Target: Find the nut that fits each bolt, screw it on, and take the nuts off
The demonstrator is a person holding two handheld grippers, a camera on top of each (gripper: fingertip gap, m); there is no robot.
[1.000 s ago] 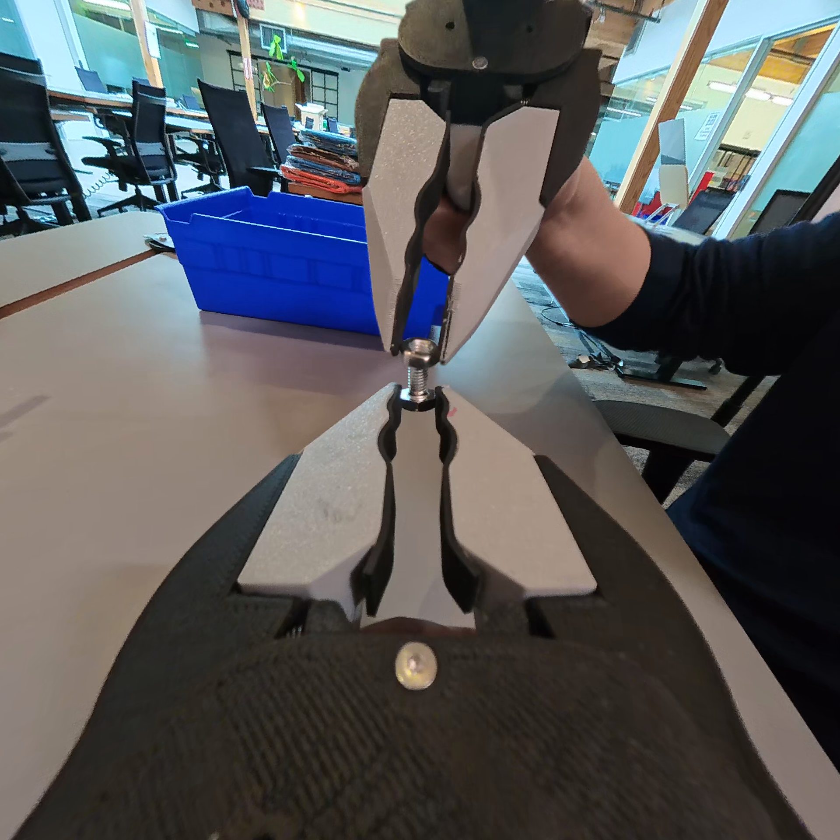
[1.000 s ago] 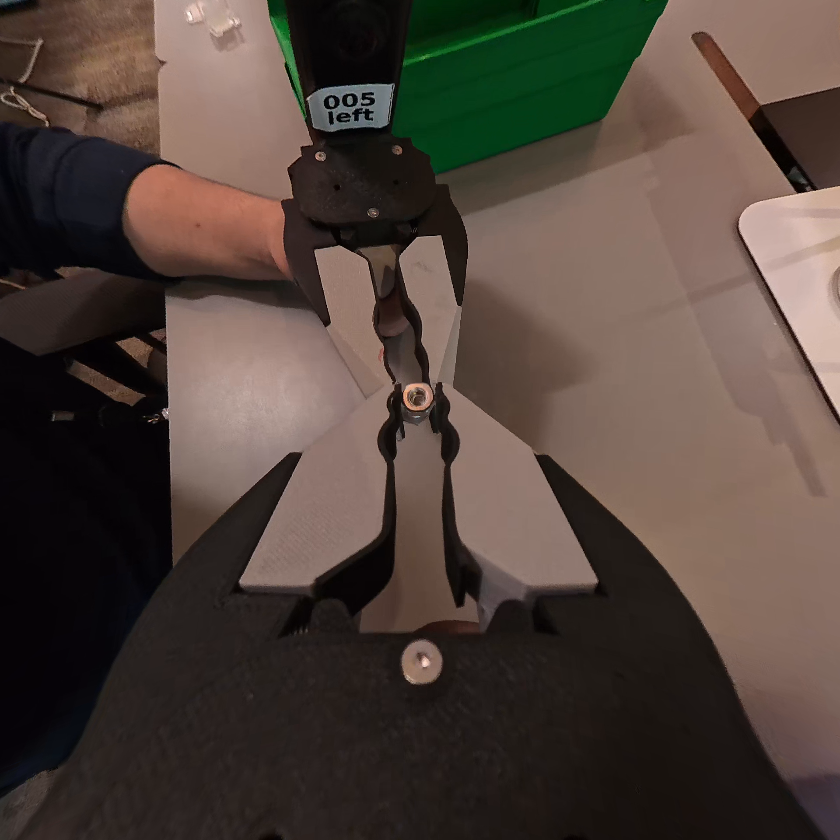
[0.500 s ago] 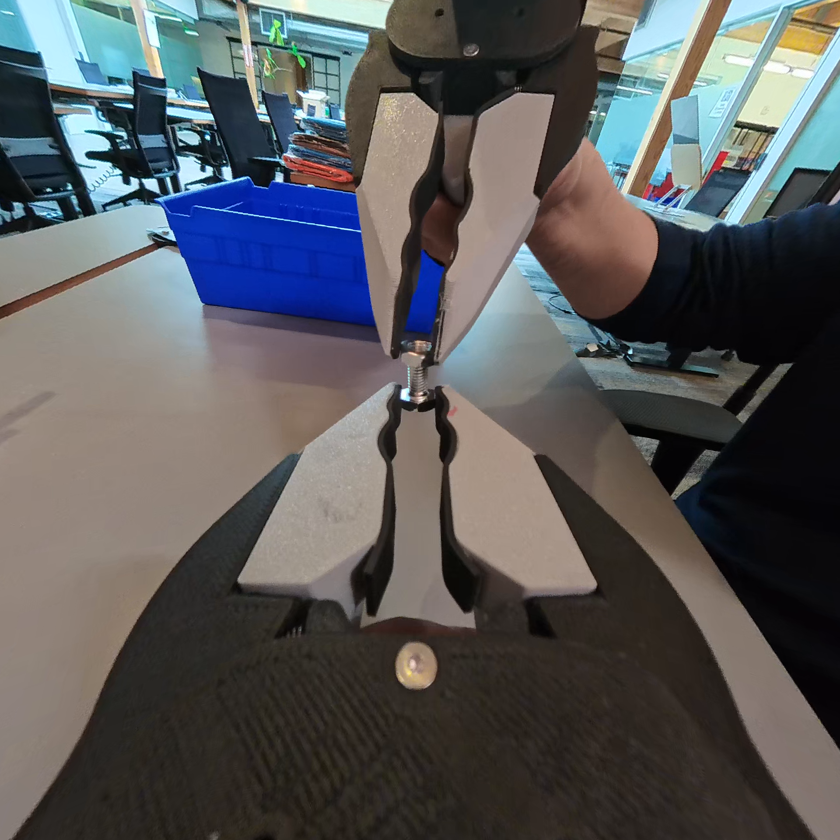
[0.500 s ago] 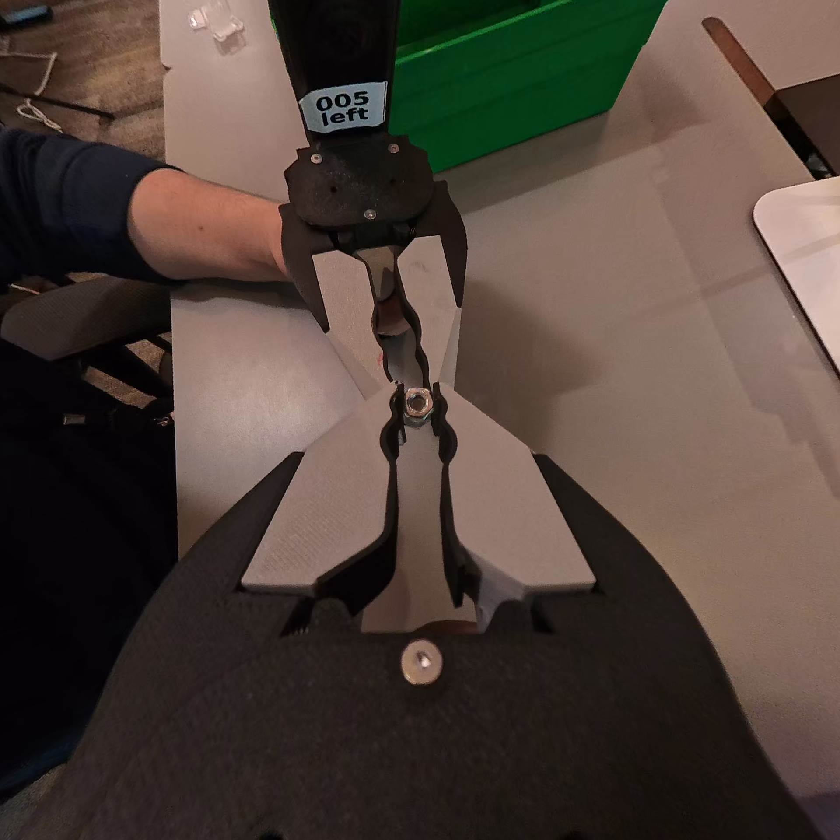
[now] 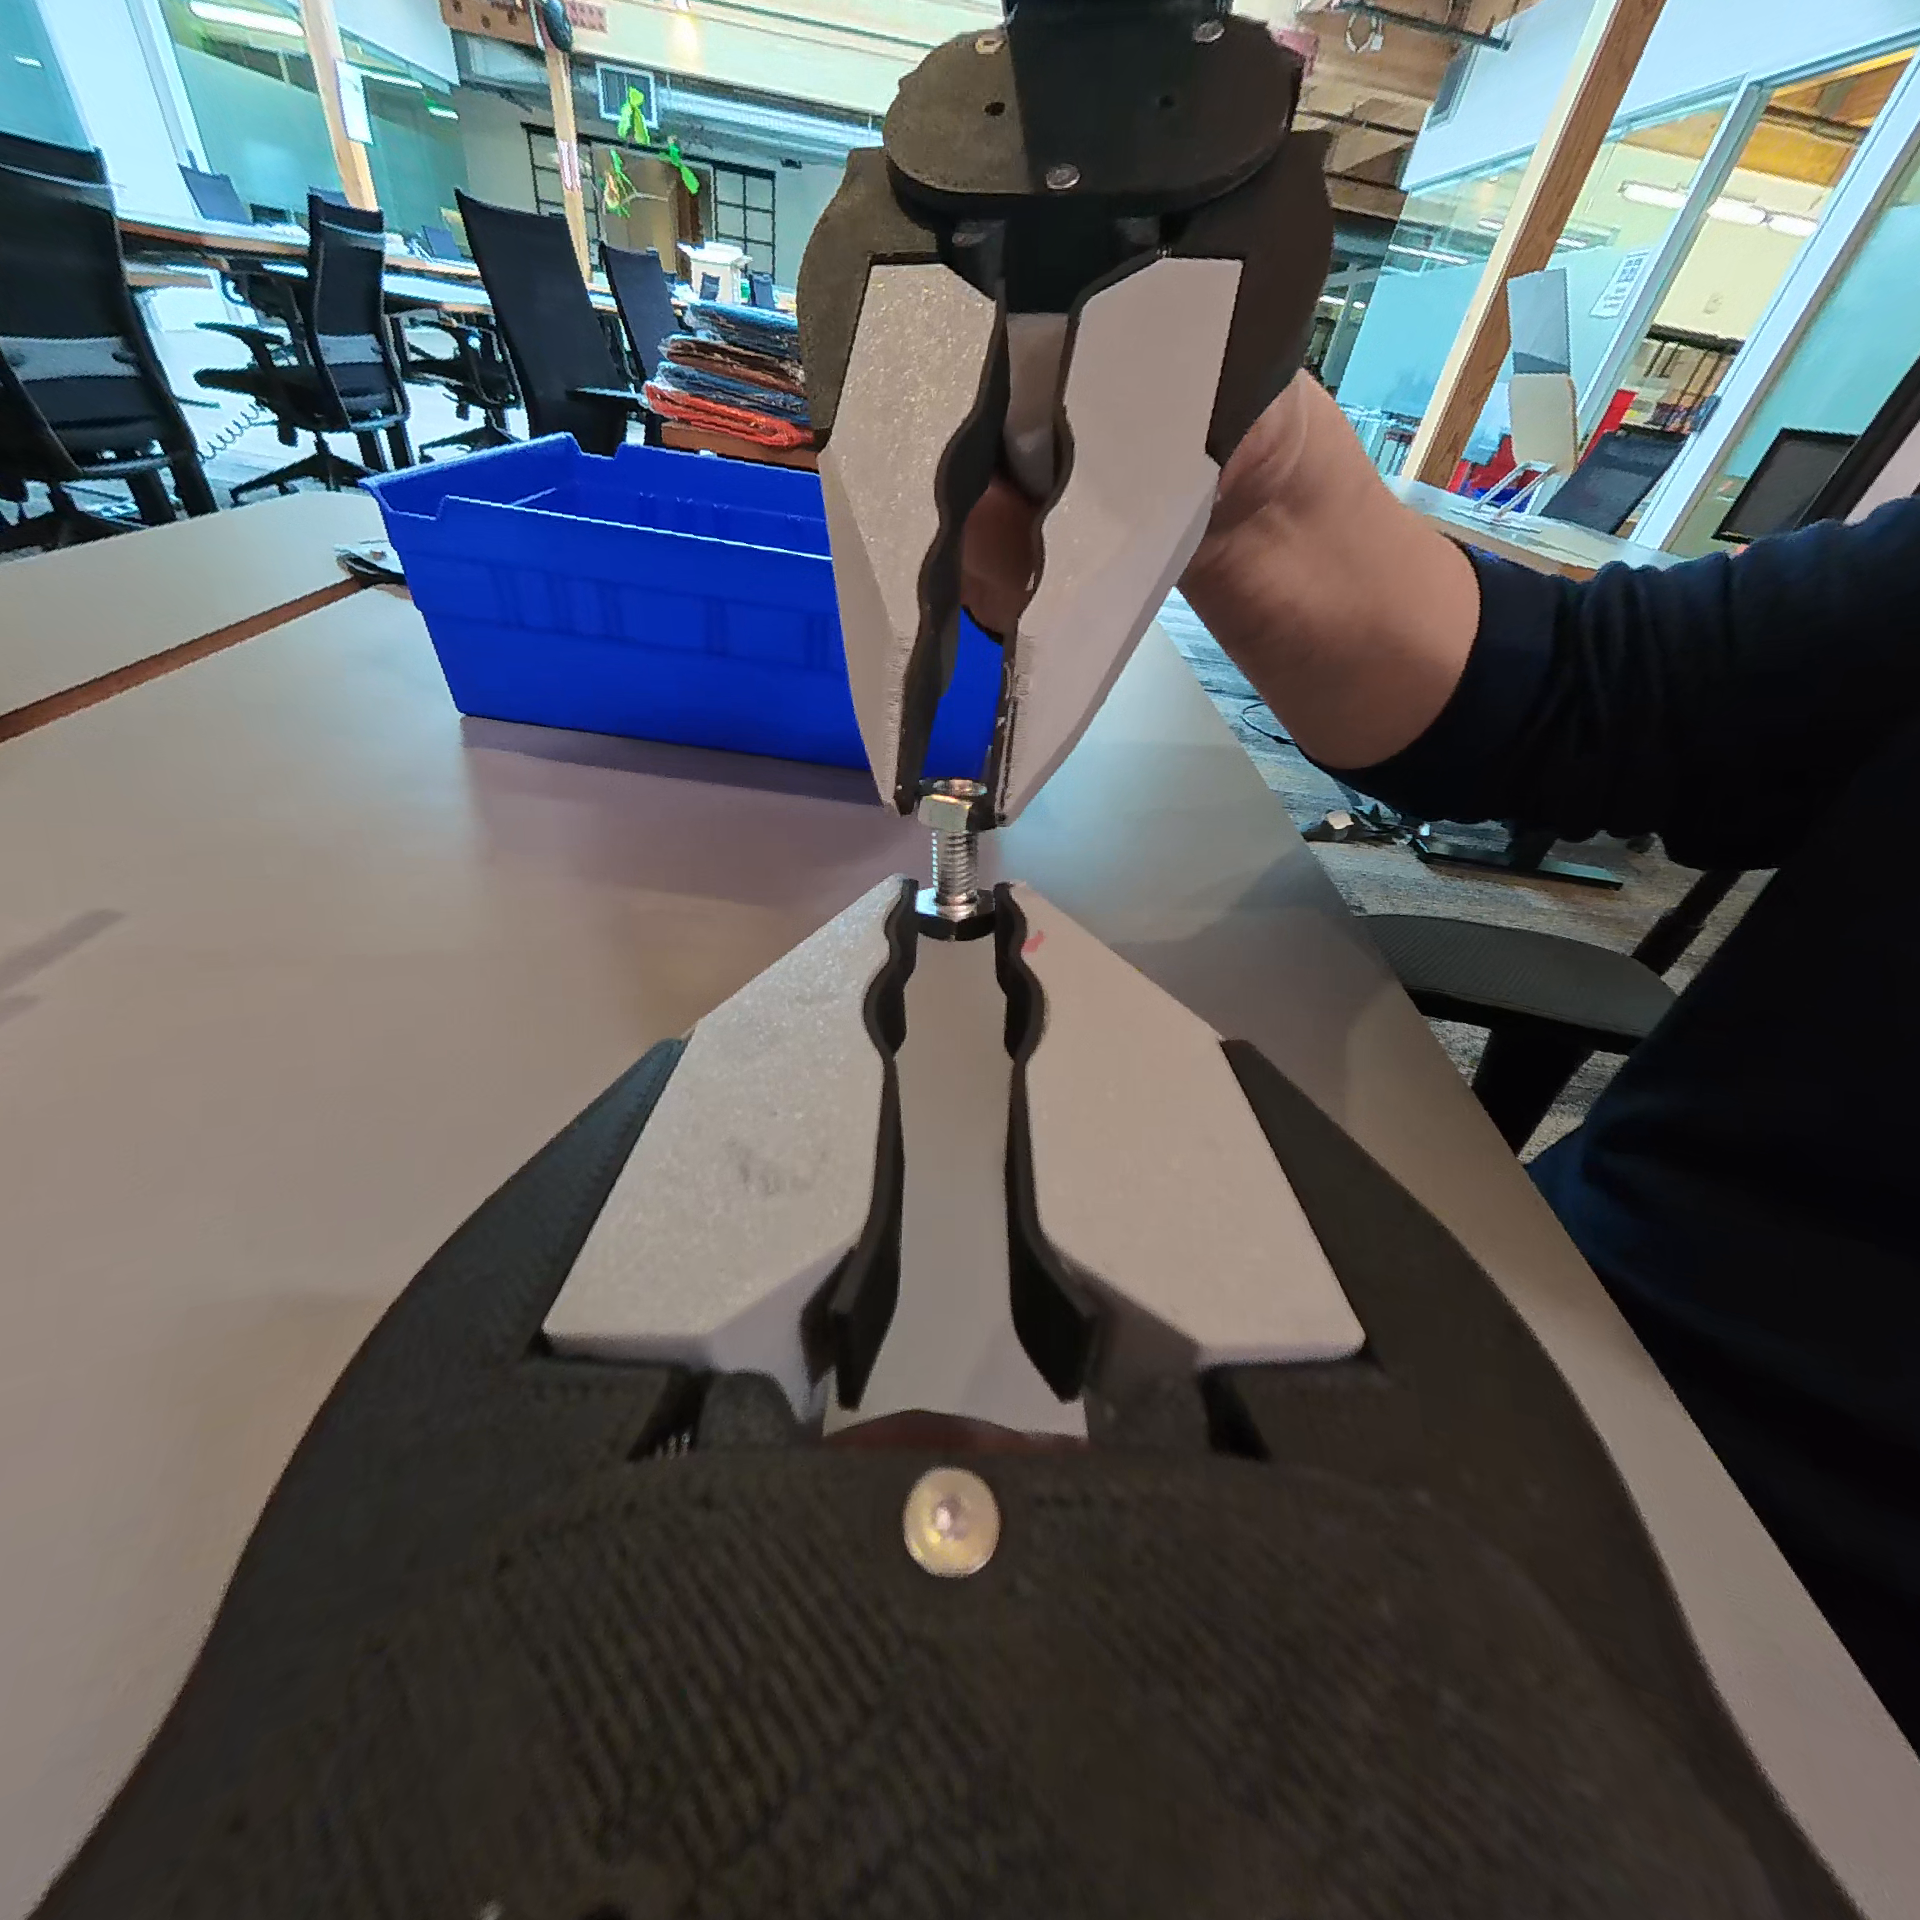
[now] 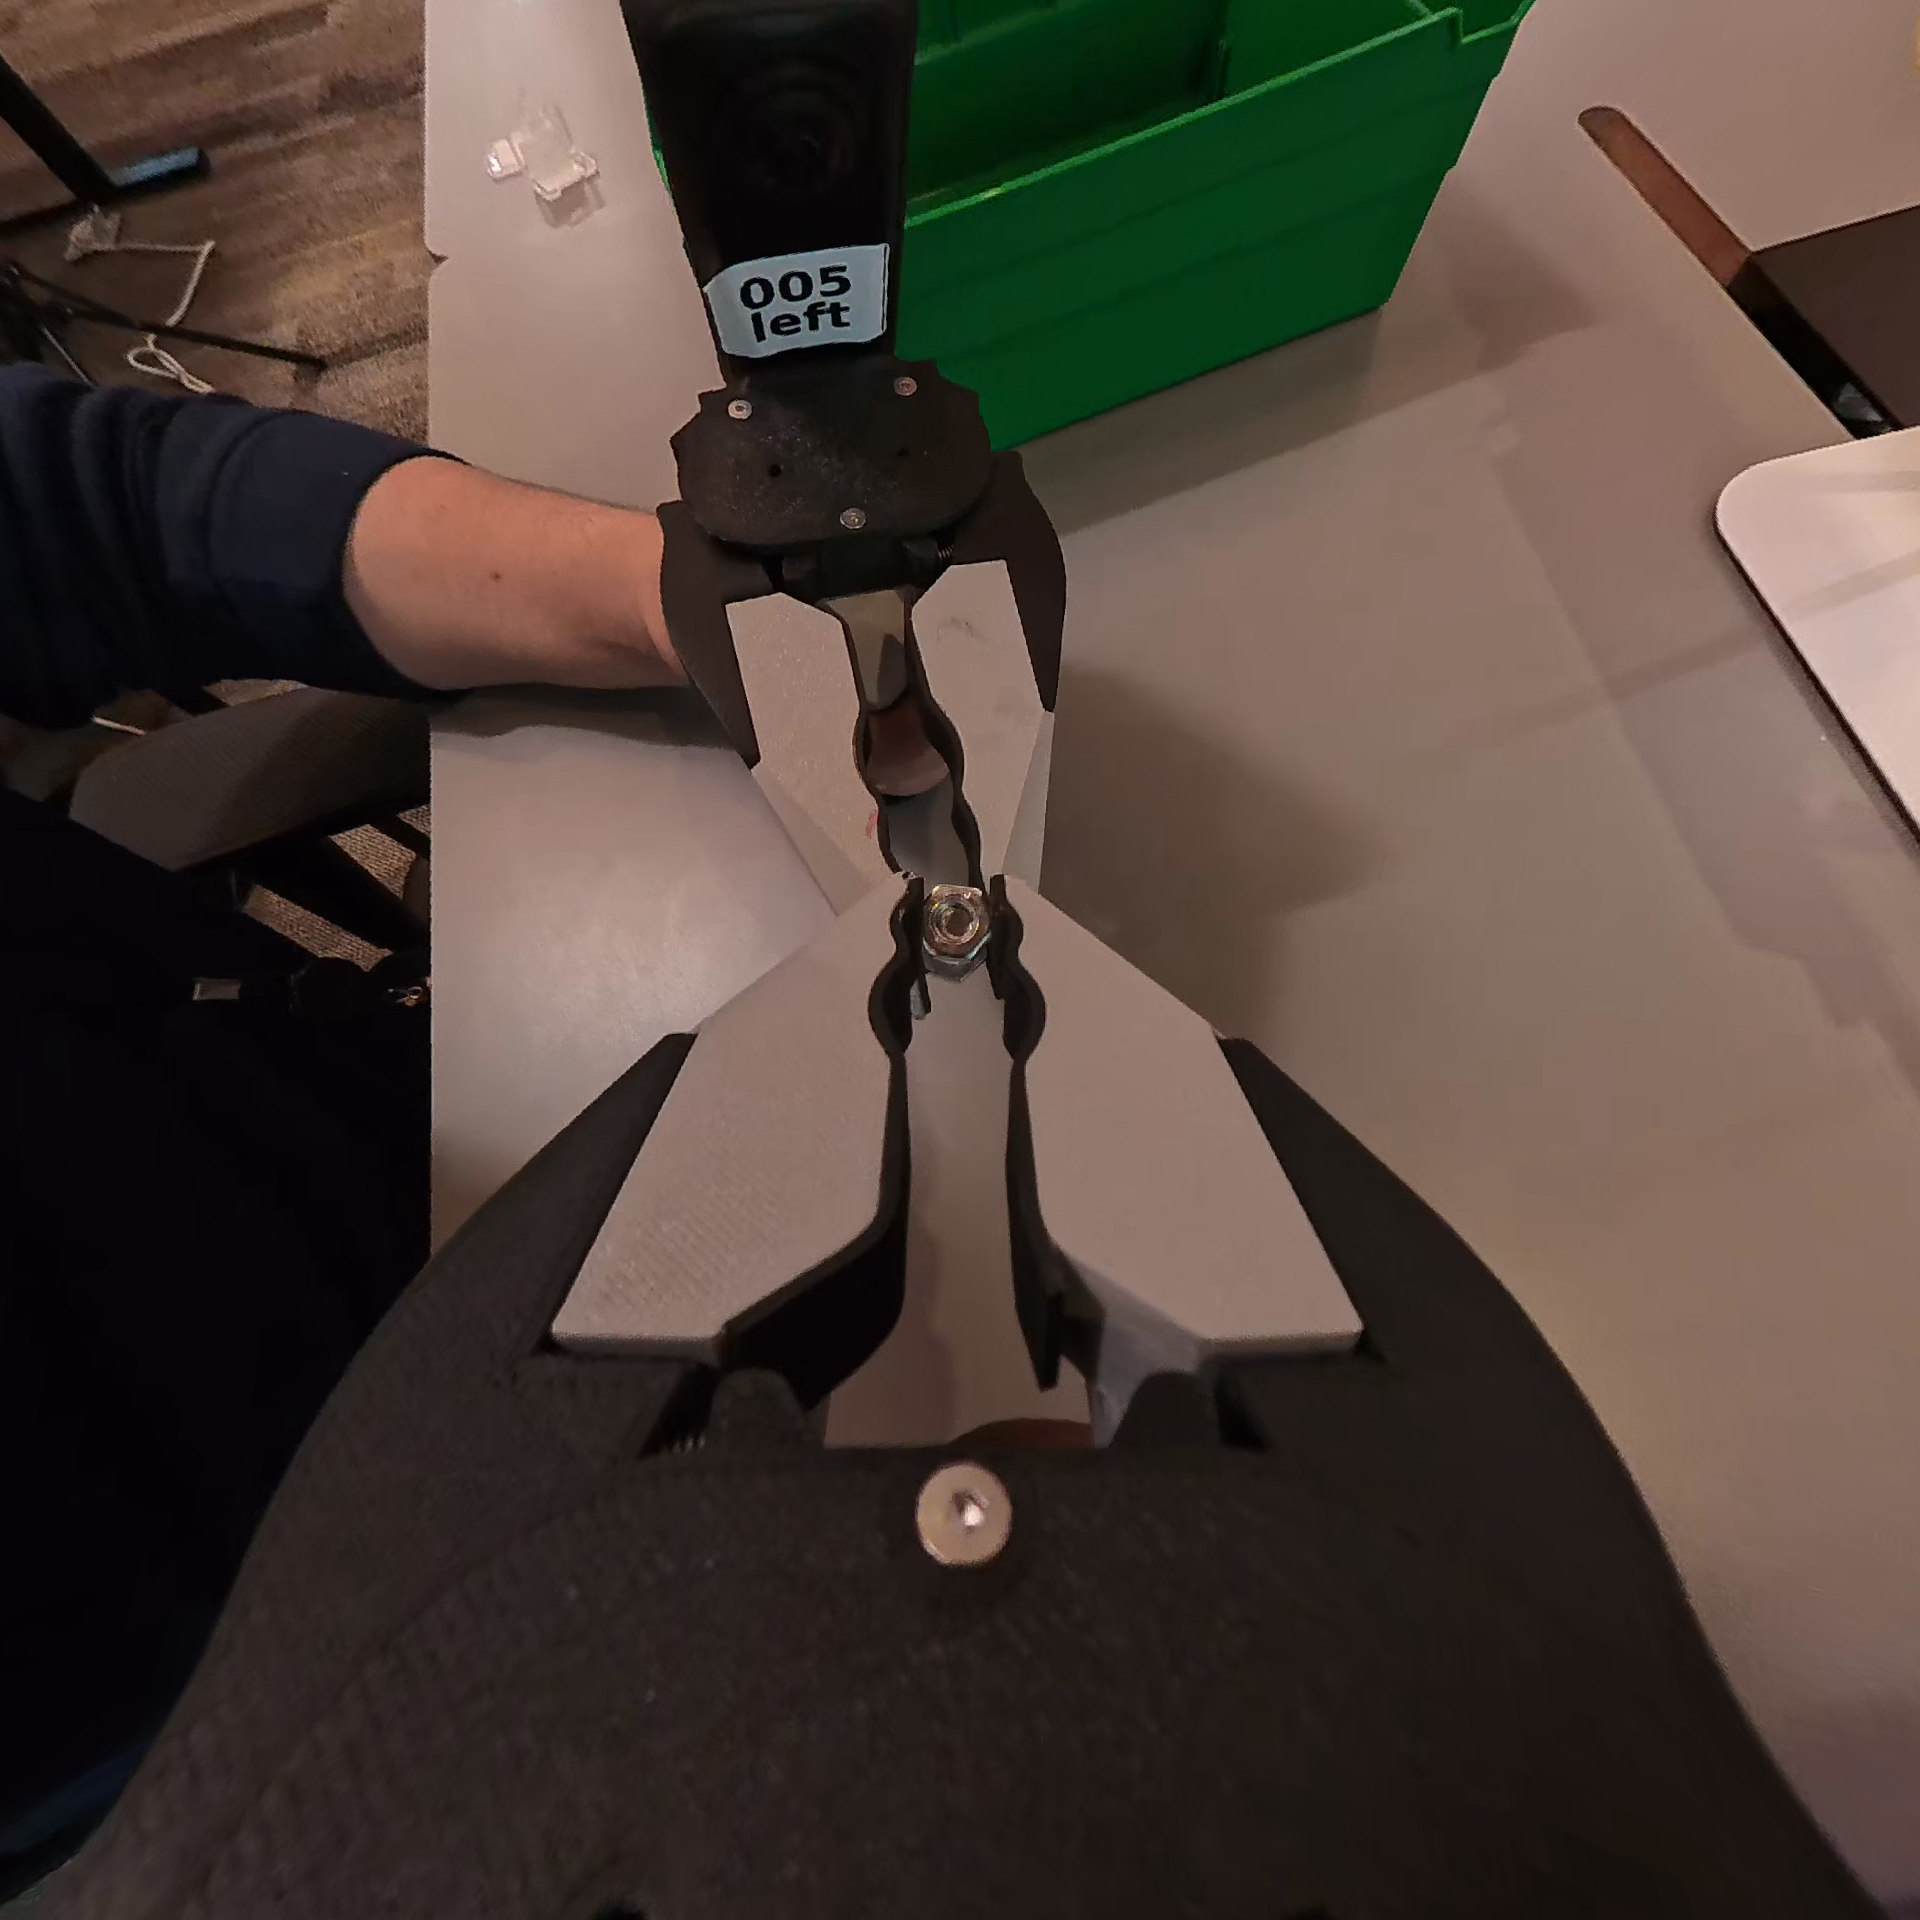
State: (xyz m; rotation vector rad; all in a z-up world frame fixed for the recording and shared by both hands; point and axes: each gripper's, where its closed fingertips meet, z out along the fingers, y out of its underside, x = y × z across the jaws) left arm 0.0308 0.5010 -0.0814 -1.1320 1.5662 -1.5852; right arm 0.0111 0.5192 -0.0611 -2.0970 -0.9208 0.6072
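Observation:
A silver bolt (image 5: 952,858) stands upright between my two grippers, above the grey table (image 5: 312,935). My left gripper (image 5: 954,906) is shut on the bolt's hex head from below. My right gripper (image 5: 954,802) comes down from above and is shut on a silver nut (image 5: 954,806) at the top of the thread. In the right wrist view I look down on the nut (image 6: 950,923) between my right gripper's tips (image 6: 951,920), with the bolt's end showing in its hole. The left gripper (image 6: 940,868) points in from the far side, held by a hand.
A blue bin (image 5: 623,613) stands on the table behind the grippers. A green bin (image 6: 1143,208) is at the far edge in the right wrist view, and a white tray (image 6: 1839,582) at the right. A small clear plastic piece (image 6: 540,161) lies near the table corner. Office chairs stand beyond. The grippers are tip to tip, or close to it.
The right gripper has turned a little about the bolt with the nut in it. The left gripper holds the bolt in the same place.

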